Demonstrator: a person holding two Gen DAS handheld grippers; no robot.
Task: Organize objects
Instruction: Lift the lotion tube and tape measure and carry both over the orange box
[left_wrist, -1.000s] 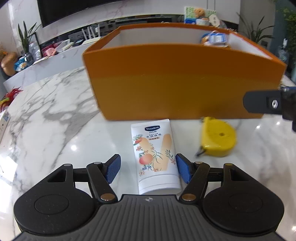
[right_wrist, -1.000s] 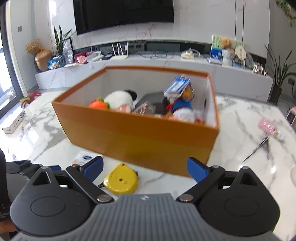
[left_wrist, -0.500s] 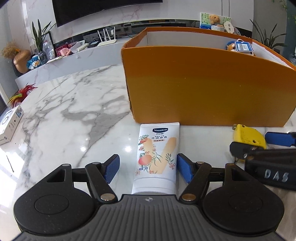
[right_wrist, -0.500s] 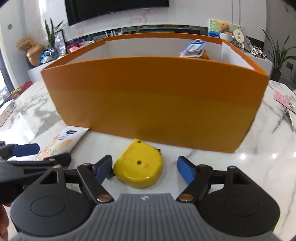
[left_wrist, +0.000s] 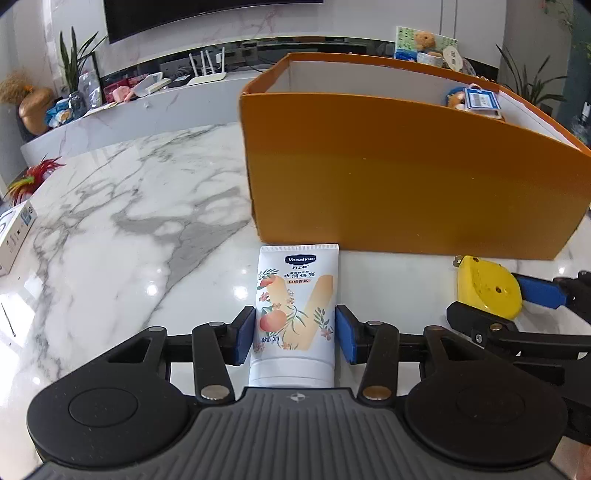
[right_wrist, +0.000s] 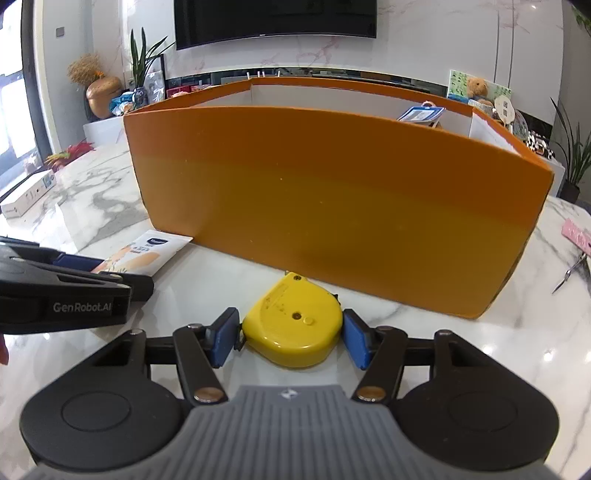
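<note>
Orange box (right_wrist: 332, 206) as landmark | left tool (left_wrist: 295, 336) clamped on Vaseline tube (left_wrist: 295, 310) | right tool (right_wrist: 291, 339) closing around yellow tape measure (right_wrist: 295, 321), pads not yet pressing | next: lift both into box

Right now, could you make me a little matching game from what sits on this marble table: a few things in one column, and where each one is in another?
Things:
1. lotion tube
2. tape measure
3. orange box
4. scissors

Places:
A. far right on the table, past the box's end
B. between the right gripper's closing blue pads
C. clamped in the left gripper
D. standing behind both small items

Pairs: 1-C, 2-B, 3-D, 4-A
</note>
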